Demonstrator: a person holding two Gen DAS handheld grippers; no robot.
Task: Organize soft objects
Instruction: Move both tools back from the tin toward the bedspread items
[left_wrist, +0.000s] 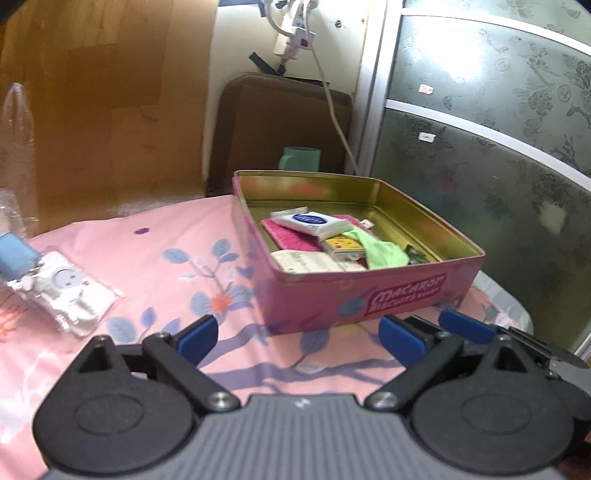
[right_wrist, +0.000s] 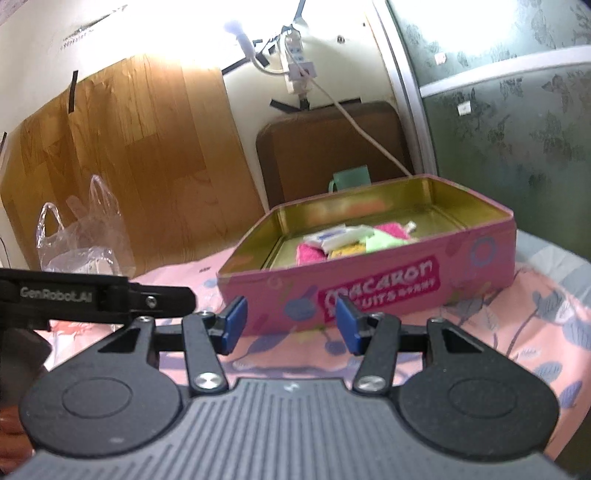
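An open pink biscuit tin stands on the pink flowered cloth. Inside lie a white tissue pack, a pink cloth, a green cloth, a yellow packet and a paper slip. My left gripper hovers in front of the tin's near corner, open wide and empty. My right gripper faces the tin's labelled side, open with nothing between its blue pads. The right wrist view also shows the pink cloth and green cloth inside.
A white socket in clear packaging lies at left beside a blue item. A clear plastic bag stands by the wooden panel. Behind the tin are a green mug, a brown board, a hanging cable and a frosted door.
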